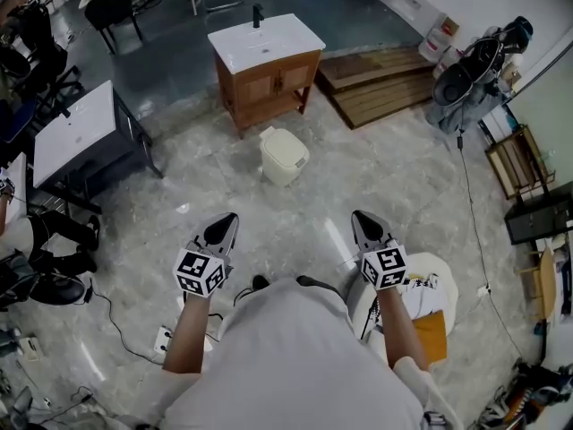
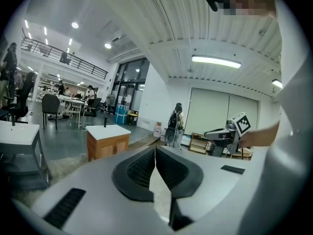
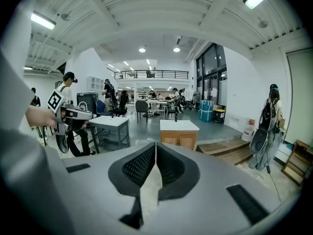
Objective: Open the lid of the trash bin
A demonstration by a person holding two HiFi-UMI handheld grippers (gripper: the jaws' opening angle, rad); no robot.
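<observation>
A small cream trash bin [image 1: 284, 156] with its lid down stands on the marble floor, just in front of a wooden cabinet. My left gripper [image 1: 226, 226] is held low at the left, well short of the bin, its jaws shut on nothing. My right gripper [image 1: 364, 222] hangs at the same height on the right, also shut and empty. The bin is hidden in both gripper views, where the left gripper [image 2: 155, 148] and the right gripper [image 3: 155, 146] point level across the room. Each gripper shows in the other's view.
The wooden cabinet with a white sink top [image 1: 267, 64] stands behind the bin. A grey table [image 1: 81, 137] is at the left, wooden pallets [image 1: 380, 83] and a golf bag [image 1: 473, 70] at the right. Cables and a power strip [image 1: 164, 339] lie by my feet.
</observation>
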